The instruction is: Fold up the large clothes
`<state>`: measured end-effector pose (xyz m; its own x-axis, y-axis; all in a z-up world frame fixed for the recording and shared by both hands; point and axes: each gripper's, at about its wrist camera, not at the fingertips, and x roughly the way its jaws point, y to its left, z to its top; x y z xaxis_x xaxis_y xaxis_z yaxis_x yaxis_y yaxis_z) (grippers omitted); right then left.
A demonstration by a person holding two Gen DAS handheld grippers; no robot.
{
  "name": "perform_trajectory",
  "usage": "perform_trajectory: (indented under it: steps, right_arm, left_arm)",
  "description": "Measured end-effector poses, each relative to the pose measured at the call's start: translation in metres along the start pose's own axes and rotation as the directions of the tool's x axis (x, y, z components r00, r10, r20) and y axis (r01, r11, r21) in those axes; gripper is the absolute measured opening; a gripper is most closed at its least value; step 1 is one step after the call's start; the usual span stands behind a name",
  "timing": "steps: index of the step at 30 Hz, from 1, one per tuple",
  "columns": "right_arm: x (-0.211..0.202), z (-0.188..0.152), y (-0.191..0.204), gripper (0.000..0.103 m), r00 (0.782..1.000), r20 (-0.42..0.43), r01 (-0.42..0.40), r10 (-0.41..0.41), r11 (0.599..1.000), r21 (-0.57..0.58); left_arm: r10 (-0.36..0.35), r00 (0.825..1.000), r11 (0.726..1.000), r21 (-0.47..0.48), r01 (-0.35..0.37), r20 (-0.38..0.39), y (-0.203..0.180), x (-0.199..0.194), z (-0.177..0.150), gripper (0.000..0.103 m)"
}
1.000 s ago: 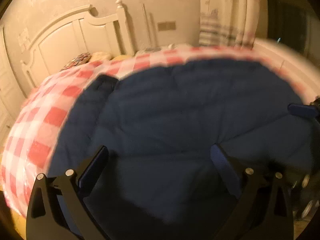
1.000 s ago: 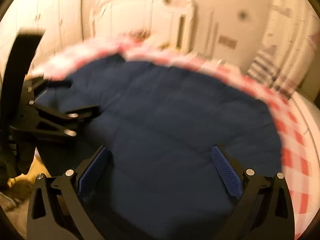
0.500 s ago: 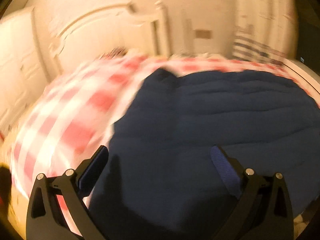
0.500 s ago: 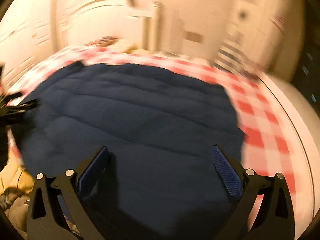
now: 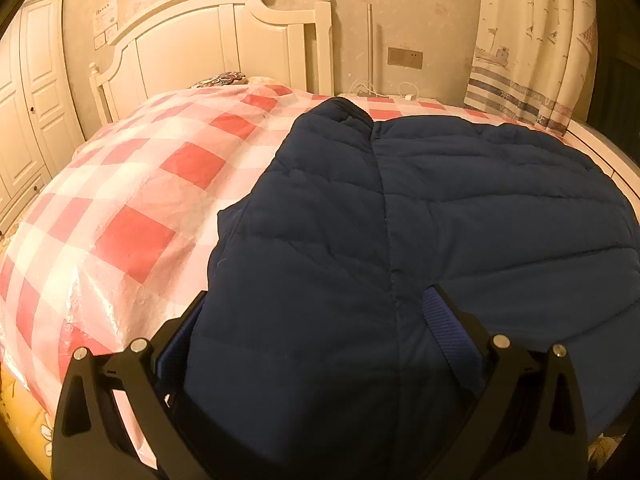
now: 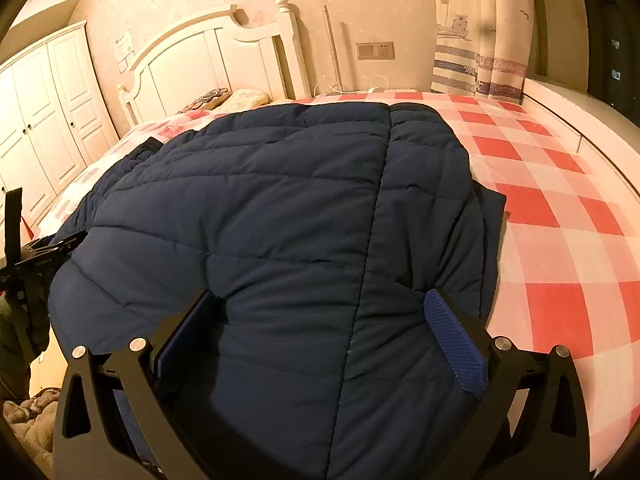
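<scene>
A dark blue quilted jacket (image 5: 440,216) lies spread flat on the bed; it also shows in the right wrist view (image 6: 280,200). My left gripper (image 5: 316,320) is open, its fingers straddling the jacket's near left hem, with fabric bunched between them. My right gripper (image 6: 324,316) is open, its fingers straddling the near right hem the same way. The left gripper also shows at the far left of the right wrist view (image 6: 44,248). A sleeve end (image 5: 344,112) lies at the jacket's far edge.
The bed wears a red and white checked cover (image 5: 152,184) under clear plastic. A white headboard (image 5: 216,40) and pillows (image 6: 224,98) stand at the far end. A white wardrobe (image 6: 48,112) is on the left, curtains (image 5: 528,40) on the right.
Both grippers have moved apart along the near hem, the left one leftward and the right one rightward. Each now sits low at its own corner of the jacket, fingers still open.
</scene>
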<state>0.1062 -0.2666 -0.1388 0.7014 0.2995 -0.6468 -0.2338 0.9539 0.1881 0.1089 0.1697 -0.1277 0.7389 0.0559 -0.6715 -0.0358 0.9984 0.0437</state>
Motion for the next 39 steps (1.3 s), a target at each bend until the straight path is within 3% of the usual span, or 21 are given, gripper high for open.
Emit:
perform_trajectory:
  steps: [9,11,13,16,20,25,28,32,35,37,39]
  right_arm:
    - [-0.002,0.003,0.000,0.099,1.000,-0.025,0.013,-0.013,1.000,0.007]
    - [-0.005,0.012,0.007,0.098,0.996,-0.058,0.066,-0.065,0.998,0.019]
    - [-0.017,0.016,0.029,0.098,0.990,-0.027,0.136,-0.136,0.991,-0.011]
    - [-0.028,0.015,0.073,0.098,0.997,0.033,0.073,-0.069,0.989,-0.127]
    - [-0.002,0.000,0.114,0.099,0.998,-0.020,0.049,-0.058,0.956,-0.288]
    - [-0.004,-0.004,0.102,0.098,1.000,-0.007,0.004,-0.006,0.960,-0.280]
    - [-0.017,-0.004,0.075,0.098,0.999,0.013,0.053,-0.051,0.976,-0.210]
    - [-0.054,-0.025,0.007,0.098,0.992,0.069,0.105,-0.108,0.994,0.039]
    - [-0.080,-0.053,-0.038,0.098,0.991,0.115,0.044,-0.071,0.973,0.227]
    - [-0.096,-0.079,-0.063,0.098,0.985,0.173,-0.068,0.010,0.941,0.333]
    - [-0.102,-0.097,-0.071,0.098,0.972,0.226,-0.151,0.069,0.918,0.367]
  left_arm:
    - [-0.003,1.000,1.000,0.001,0.003,0.007,0.001,-0.004,-0.001,0.101]
    - [-0.003,1.000,1.000,0.001,0.003,0.007,0.001,-0.004,-0.001,0.101]
    - [-0.003,1.000,1.000,0.000,0.003,0.008,0.001,-0.004,-0.001,0.101]
    - [-0.003,1.000,1.000,0.001,0.003,0.012,0.000,-0.006,-0.001,0.101]
    - [-0.005,1.000,1.000,0.001,0.005,0.014,0.000,-0.006,0.000,0.101]
    - [-0.007,1.000,1.000,0.002,0.007,0.016,0.001,-0.006,0.000,0.101]
    - [-0.009,1.000,1.000,0.000,0.009,0.016,0.000,-0.006,0.000,0.101]
    - [-0.008,1.000,1.000,0.000,0.008,0.017,0.000,-0.006,0.000,0.101]
    - [-0.008,1.000,1.000,0.000,0.008,0.019,0.001,-0.006,0.000,0.101]
    - [-0.007,1.000,1.000,0.001,0.007,0.019,0.001,-0.006,0.000,0.101]
    - [-0.008,1.000,1.000,0.001,0.008,0.018,0.001,-0.005,0.000,0.101]
